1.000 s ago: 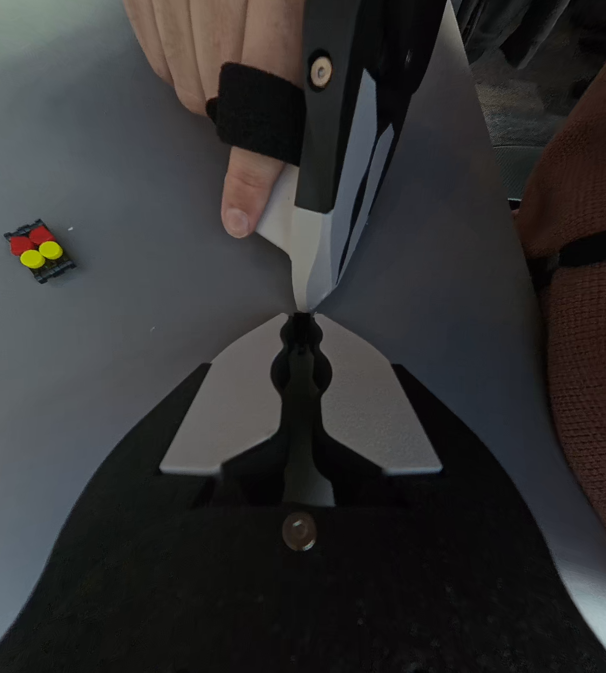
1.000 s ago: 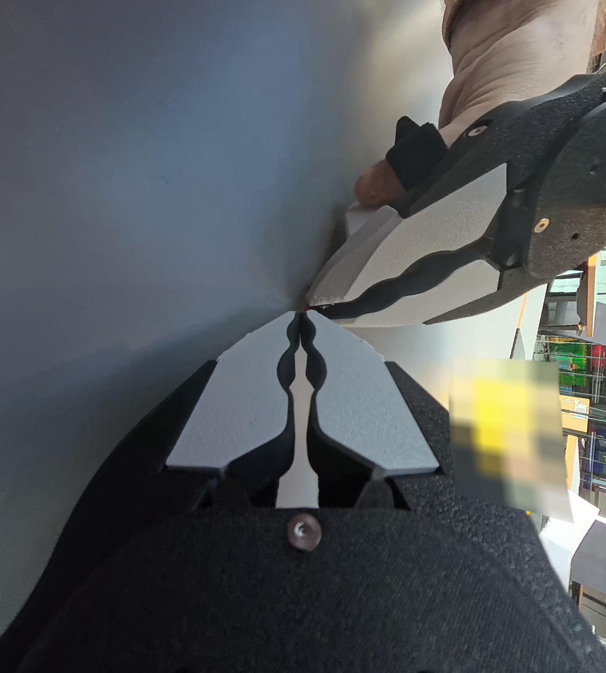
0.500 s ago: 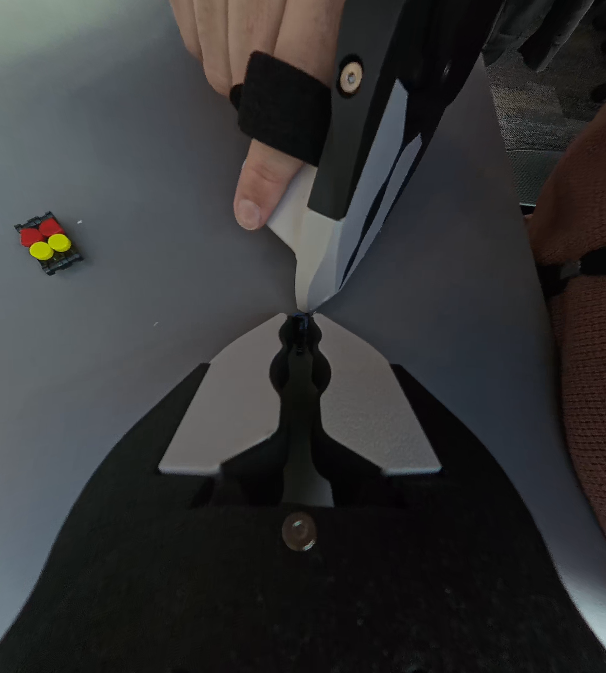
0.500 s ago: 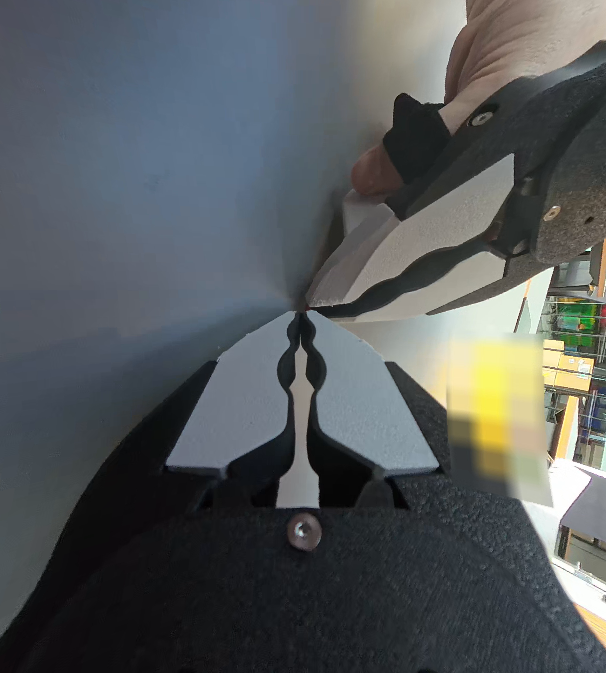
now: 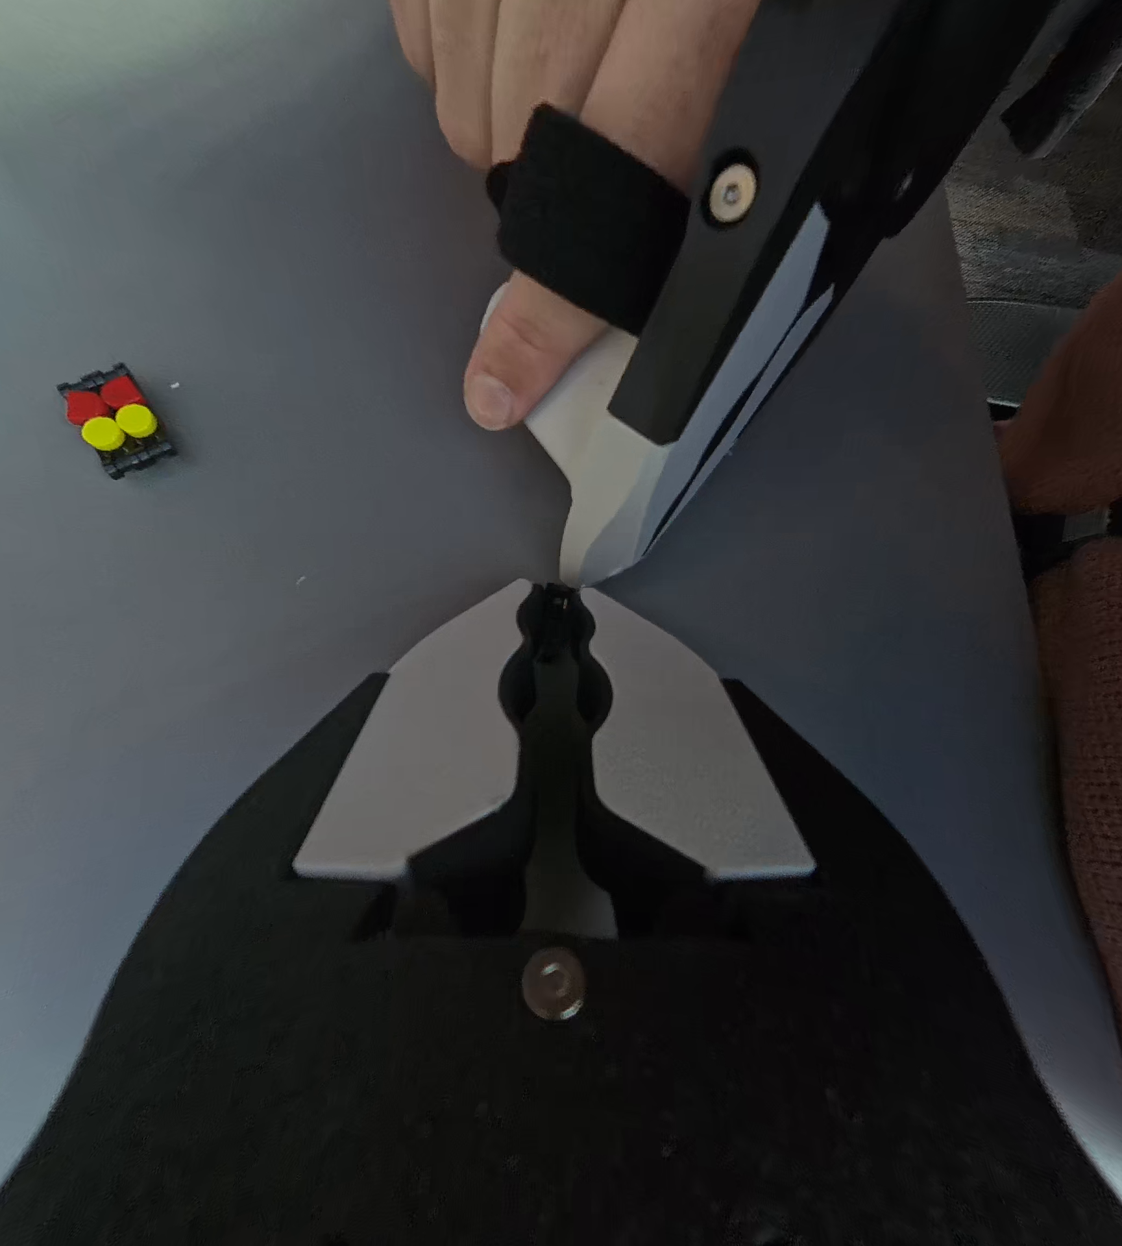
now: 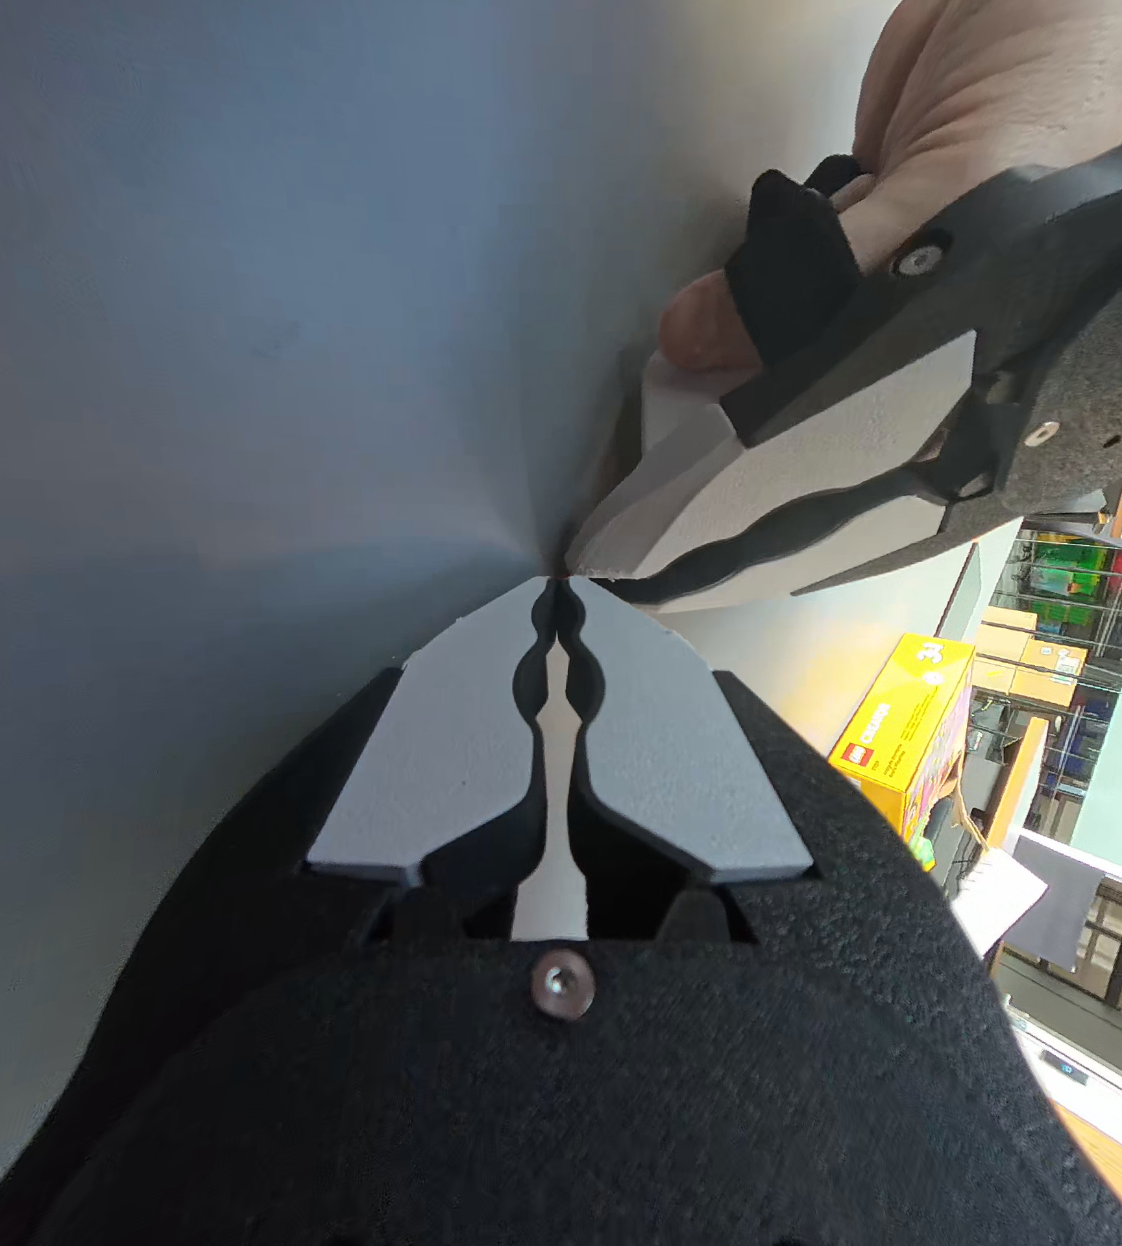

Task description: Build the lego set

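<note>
Grey tabletop [image 5: 275, 674]: left gripper [image 5: 554, 593] pinches tiny dark lego piece [image 5: 552, 607], right gripper [image 6: 556, 581] jaws closed, tips meeting; black red/yellow-studded lego block [image 5: 116, 428] at 10 o'clock.

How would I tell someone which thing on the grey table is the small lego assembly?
Look at the grey table in the left wrist view, far to the left of the two meeting grippers. The small lego assembly lies there alone: a black base topped with two red and two yellow round pieces, the table's only colourful object.
</note>
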`<action>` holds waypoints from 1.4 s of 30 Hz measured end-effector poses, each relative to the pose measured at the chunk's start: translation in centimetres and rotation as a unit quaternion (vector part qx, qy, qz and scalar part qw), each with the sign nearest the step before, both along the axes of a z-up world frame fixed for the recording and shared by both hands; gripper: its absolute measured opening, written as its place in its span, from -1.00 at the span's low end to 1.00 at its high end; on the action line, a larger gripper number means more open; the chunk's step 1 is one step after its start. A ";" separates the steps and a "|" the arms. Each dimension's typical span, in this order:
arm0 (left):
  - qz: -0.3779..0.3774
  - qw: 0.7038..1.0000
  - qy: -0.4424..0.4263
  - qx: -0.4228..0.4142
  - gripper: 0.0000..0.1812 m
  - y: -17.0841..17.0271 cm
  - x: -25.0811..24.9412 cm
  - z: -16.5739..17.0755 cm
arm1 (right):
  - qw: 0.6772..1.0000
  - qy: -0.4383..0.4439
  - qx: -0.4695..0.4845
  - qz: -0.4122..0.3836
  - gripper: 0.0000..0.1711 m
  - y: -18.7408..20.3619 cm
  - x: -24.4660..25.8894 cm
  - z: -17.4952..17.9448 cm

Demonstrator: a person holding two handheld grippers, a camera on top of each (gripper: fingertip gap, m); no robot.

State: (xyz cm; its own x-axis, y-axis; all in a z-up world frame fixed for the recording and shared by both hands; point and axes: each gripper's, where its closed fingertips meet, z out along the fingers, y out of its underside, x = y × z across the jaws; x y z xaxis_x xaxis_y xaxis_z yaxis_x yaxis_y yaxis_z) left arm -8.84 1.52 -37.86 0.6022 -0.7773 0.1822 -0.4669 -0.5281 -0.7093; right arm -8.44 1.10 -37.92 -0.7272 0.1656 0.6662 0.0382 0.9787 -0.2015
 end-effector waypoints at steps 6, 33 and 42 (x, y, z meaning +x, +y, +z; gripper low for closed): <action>0.022 0.997 -0.070 -0.032 -0.93 0.2 -0.2 0.7 | 0.999 -0.011 0.029 0.010 -1.00 -0.2 -0.2 -0.1; 0.038 0.853 -0.155 0.497 -0.92 -0.7 -3.5 15.7 | 0.413 -0.089 -0.905 -0.049 -0.79 0.0 -3.8 15.9; 0.033 0.851 -0.113 0.511 -0.92 -0.3 -3.1 15.0 | 0.406 -0.109 -0.906 -0.058 -0.91 -0.3 -3.9 15.1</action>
